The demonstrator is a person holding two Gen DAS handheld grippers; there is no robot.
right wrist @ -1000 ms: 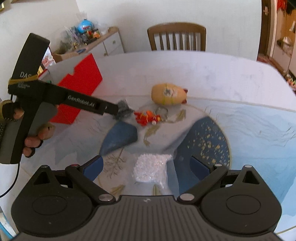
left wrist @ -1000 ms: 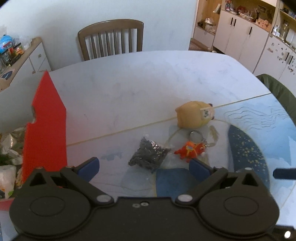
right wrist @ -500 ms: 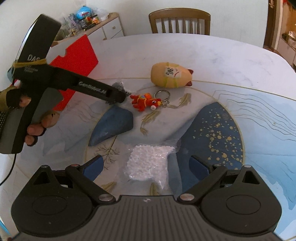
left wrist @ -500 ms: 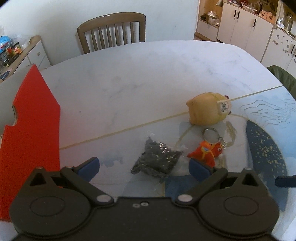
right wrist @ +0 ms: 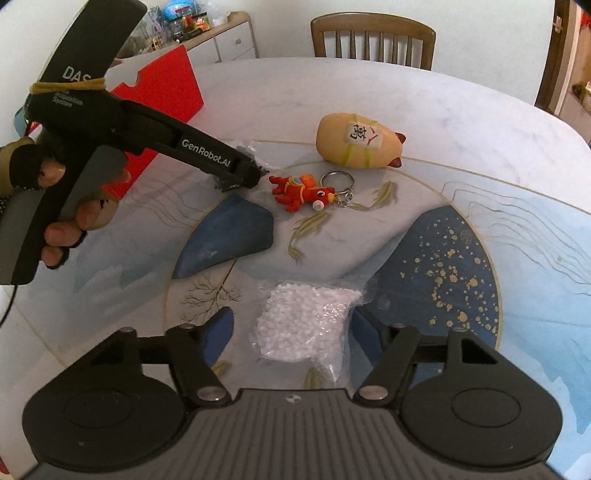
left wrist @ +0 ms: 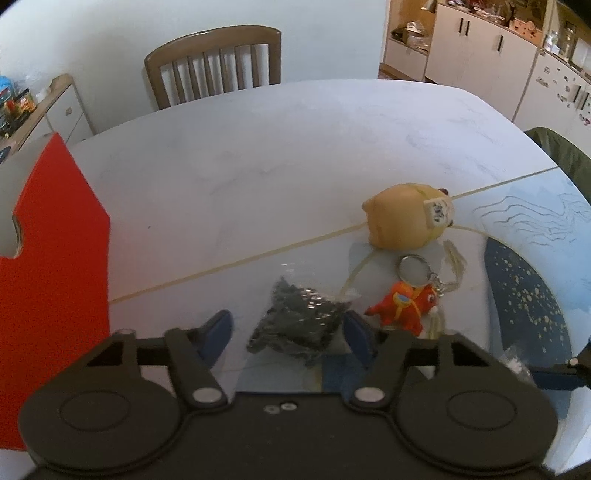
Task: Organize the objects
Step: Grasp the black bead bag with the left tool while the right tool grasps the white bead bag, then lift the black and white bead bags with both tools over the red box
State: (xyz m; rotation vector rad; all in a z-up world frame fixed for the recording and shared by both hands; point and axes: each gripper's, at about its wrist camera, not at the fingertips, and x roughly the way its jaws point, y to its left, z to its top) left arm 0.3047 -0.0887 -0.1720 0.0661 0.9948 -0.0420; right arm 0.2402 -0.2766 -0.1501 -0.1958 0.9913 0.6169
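A clear bag of black beads (left wrist: 295, 325) lies on the table between the open fingers of my left gripper (left wrist: 288, 332); in the right wrist view the bag (right wrist: 251, 157) is mostly hidden behind that gripper (right wrist: 240, 173). A clear bag of white beads (right wrist: 306, 321) lies between the open fingers of my right gripper (right wrist: 291, 332). A red dragon keychain (right wrist: 303, 190) (left wrist: 402, 306) and a yellow squishy toy (right wrist: 358, 142) (left wrist: 410, 218) lie beyond. A red box flap (left wrist: 51, 251) (right wrist: 162, 88) stands at the left.
The round table (left wrist: 258, 147) carries a blue and white printed mat (right wrist: 443, 258). A wooden chair (left wrist: 214, 62) stands at the far side. A cluttered sideboard (right wrist: 207, 33) is at the back left. White cupboards (left wrist: 480, 40) are at the back right.
Both grippers moved forward and down. The black bead bag now sits between my left fingers and the white bead bag between my right fingers. Nothing on the table moved.
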